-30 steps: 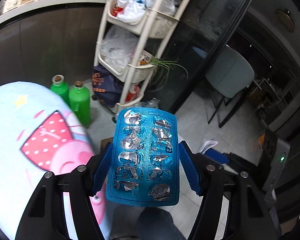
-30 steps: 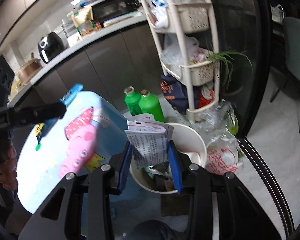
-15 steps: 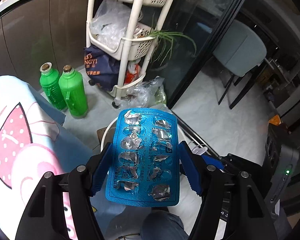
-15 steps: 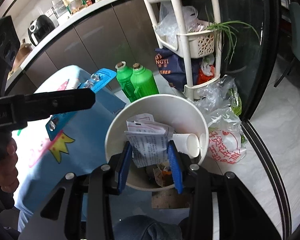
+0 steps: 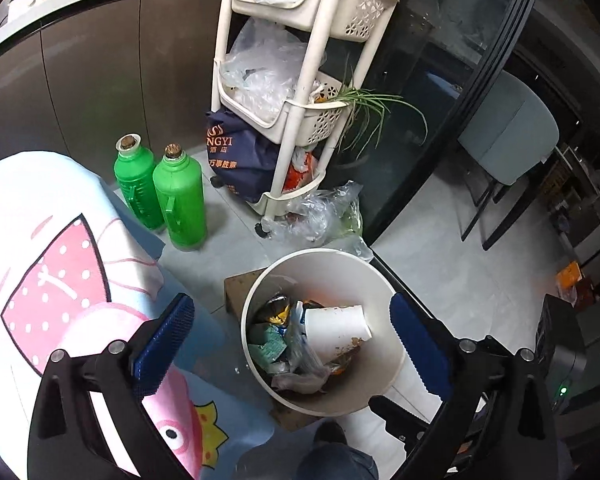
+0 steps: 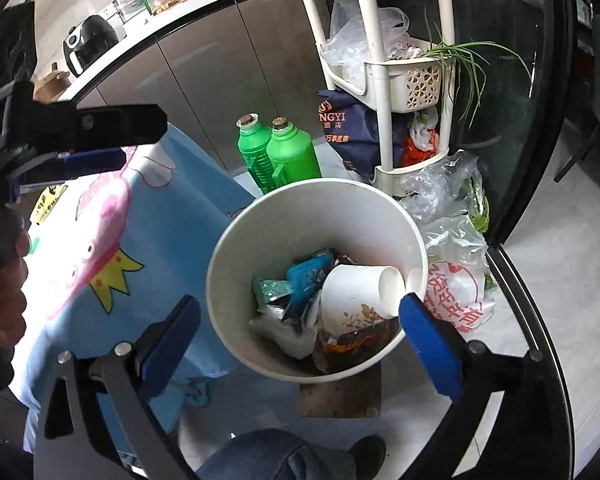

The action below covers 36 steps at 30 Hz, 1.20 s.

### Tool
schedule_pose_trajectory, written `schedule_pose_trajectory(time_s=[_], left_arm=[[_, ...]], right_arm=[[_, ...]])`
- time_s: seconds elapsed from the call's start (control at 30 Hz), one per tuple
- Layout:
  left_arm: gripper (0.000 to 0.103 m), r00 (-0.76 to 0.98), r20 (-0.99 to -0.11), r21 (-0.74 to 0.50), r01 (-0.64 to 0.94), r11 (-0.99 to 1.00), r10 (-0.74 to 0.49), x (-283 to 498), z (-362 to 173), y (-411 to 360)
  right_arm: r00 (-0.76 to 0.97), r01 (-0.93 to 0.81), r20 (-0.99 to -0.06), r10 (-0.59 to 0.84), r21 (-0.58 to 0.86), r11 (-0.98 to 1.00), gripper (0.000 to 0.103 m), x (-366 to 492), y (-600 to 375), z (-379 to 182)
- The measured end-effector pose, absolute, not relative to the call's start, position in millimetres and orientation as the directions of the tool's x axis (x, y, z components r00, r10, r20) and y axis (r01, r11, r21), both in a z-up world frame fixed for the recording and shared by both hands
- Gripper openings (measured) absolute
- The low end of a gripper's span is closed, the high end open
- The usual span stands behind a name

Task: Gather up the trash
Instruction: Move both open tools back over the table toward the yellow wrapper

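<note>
A white round trash bin [image 5: 324, 258] stands on the floor and holds a white paper cup [image 5: 336, 330], wrappers and other trash. In the right wrist view the bin [image 6: 284, 216] also holds the blue blister pack [image 6: 308, 276] beside the cup [image 6: 360, 296]. My left gripper [image 5: 296, 344] is open and empty above the bin. My right gripper [image 6: 300, 328] is open and empty above the bin. The left gripper's arm [image 6: 80, 128] shows at the upper left of the right wrist view.
A table with a blue cartoon cloth [image 5: 48, 272] is at the left. Two green bottles [image 5: 180, 196] stand on the floor behind the bin. A cream shelf cart [image 5: 300, 92] with bags, loose plastic bags [image 6: 456, 280] and a glass door [image 5: 440, 120] are at the right.
Both grippers have opened. The blue blister pack left my left gripper and the folded paper left my right gripper; the pack now lies in the bin. Both grippers moved over the bin.
</note>
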State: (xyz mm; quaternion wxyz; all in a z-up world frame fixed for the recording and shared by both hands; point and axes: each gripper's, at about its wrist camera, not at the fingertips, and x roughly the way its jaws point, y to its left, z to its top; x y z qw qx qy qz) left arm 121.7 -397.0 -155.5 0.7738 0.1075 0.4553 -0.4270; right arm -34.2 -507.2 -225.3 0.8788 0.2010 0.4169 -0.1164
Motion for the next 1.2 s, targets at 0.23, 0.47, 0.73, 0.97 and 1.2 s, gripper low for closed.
schedule_pose_trajectory(time_s=[0.23,0.47,0.73,0.97,1.2], left_arm=[[0.095,0.273,-0.764,-0.194,0.768,0.611,-0.585,112.5,-129.4,-382.3],[0.095,0.346,-0.718,-0.191,0.737,0.649,-0.604,112.4,-93.0,-344.9],[0.095,0.439,-0.679,-0.148,0.703,0.695,-0.588,110.0,-60.8,-294.6],[0.095,0.486,-0.648,-0.157,0.668,0.727,-0.587,114.2,-43.9,-247.7],[0.095,0.566,-0.632,-0.146,0.585,0.798,-0.53,133.5,-35.4,-179.0]], right_arm=[[0.669,0.338,-0.741,-0.055,0.238,0.911,0.1,-31.7,-492.9,-189.4],[0.709,0.289,-0.703,-0.051,0.224,0.931,0.1,-28.5,-471.9,-152.9],[0.73,0.222,-0.683,-0.03,0.195,0.955,0.1,-19.1,-435.3,-127.0],[0.737,0.142,-0.676,0.006,0.164,0.976,0.1,0.5,-393.0,-109.4],[0.719,0.02,-0.685,0.122,0.196,0.98,0.1,32.6,-337.6,-104.0]])
